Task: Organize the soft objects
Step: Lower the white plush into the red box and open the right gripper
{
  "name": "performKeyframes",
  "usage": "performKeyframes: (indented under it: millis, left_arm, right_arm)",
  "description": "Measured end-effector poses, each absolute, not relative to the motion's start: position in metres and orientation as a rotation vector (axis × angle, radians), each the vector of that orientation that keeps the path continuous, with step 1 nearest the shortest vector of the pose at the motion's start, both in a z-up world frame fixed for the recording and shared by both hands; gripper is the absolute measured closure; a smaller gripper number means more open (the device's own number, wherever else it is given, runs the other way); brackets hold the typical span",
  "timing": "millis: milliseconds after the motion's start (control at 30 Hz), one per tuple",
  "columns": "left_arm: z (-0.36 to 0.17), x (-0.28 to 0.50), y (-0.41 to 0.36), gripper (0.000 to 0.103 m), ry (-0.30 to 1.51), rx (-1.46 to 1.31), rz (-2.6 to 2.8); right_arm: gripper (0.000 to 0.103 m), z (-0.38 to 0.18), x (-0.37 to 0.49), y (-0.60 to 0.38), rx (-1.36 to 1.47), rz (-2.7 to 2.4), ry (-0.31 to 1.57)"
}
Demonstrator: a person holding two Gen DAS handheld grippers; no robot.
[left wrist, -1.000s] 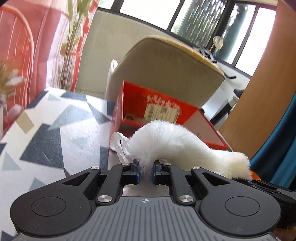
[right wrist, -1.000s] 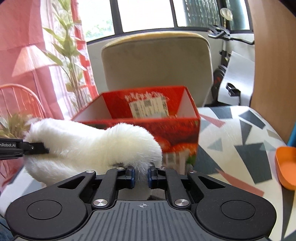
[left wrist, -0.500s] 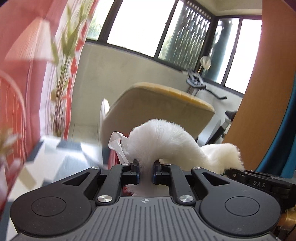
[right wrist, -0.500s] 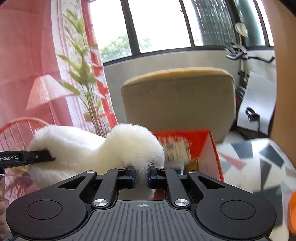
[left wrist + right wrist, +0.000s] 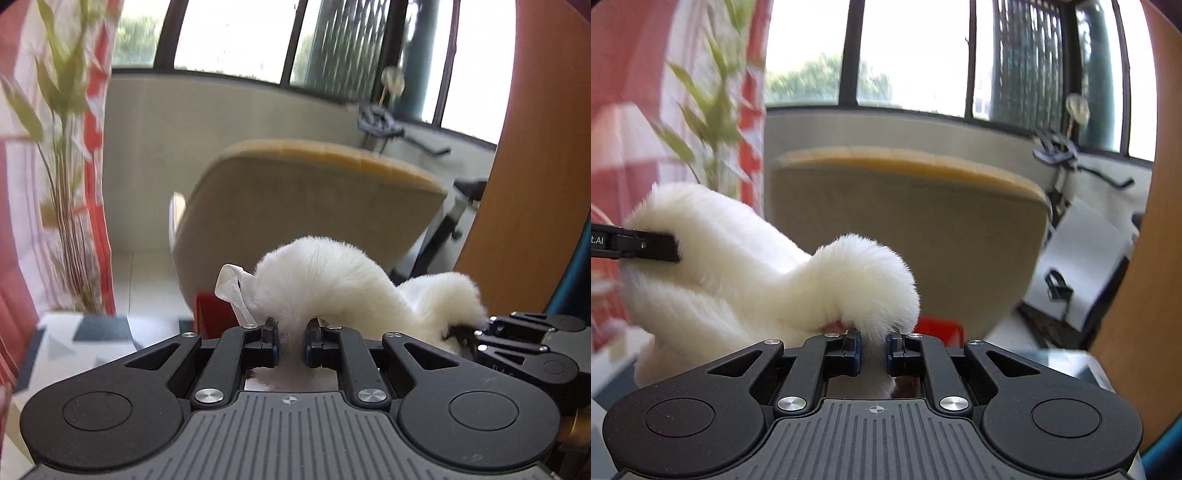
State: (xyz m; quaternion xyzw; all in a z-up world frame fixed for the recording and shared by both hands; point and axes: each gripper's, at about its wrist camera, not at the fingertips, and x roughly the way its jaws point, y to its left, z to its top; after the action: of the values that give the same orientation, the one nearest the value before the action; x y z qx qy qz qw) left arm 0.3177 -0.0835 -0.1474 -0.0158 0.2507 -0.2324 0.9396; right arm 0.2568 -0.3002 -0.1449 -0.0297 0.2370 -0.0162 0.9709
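Both sets of fingers, left point(image 5: 291, 341) and right point(image 5: 873, 350), stay clamped on the white fluffy toy point(image 5: 332, 280), one per end. It's been lifted since a second ago, now hanging above the red box point(image 5: 212, 314), so dropping it in looks next.

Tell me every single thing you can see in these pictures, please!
fluffy toy: one, white, held up between both grippers
tag: one, white, on the toy's left end
box: one, red, mostly hidden below the toy
chair: one, beige, behind the box
tablecloth: one, white with grey shapes, lower left
plant: one, green, by the red curtain
exercise bike: one, dark, at the window
left gripper: black, shut on the toy
right gripper: black, shut on the toy
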Motion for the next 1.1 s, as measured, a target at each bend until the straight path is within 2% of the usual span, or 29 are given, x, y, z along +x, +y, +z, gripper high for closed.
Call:
performKeyframes:
  millis: [233, 533, 633, 800, 967, 1033, 1100]
  left_arm:
    - [-0.192, 0.33, -0.101, 0.089, 0.657, 0.031, -0.496]
    - [-0.206, 0.346, -0.107, 0.089, 0.762, 0.093, -0.489]
    - [-0.206, 0.348, -0.107, 0.088, 0.777, 0.102, -0.478]
    - [-0.201, 0.35, -0.102, 0.08, 0.759, 0.099, -0.472]
    - [-0.19, 0.346, -0.097, 0.051, 0.717, 0.095, -0.464]
    - [-0.186, 0.342, -0.092, 0.043, 0.697, 0.076, -0.462]
    - [-0.181, 0.339, -0.088, 0.037, 0.682, 0.053, -0.462]
  right_arm:
    - [0.092, -0.195, 0.273, -0.309, -0.058, -0.064, 0.639]
    - [0.091, -0.207, 0.28, -0.308, -0.071, -0.056, 0.707]
    - [0.084, -0.209, 0.281, -0.309, -0.074, -0.057, 0.722]
    - [0.081, -0.205, 0.28, -0.314, -0.069, -0.065, 0.717]
    - [0.08, -0.195, 0.276, -0.322, -0.035, -0.077, 0.694]
    - [0.078, -0.191, 0.272, -0.323, -0.011, -0.073, 0.68]
    - [0.072, -0.188, 0.266, -0.323, 0.01, -0.059, 0.663]
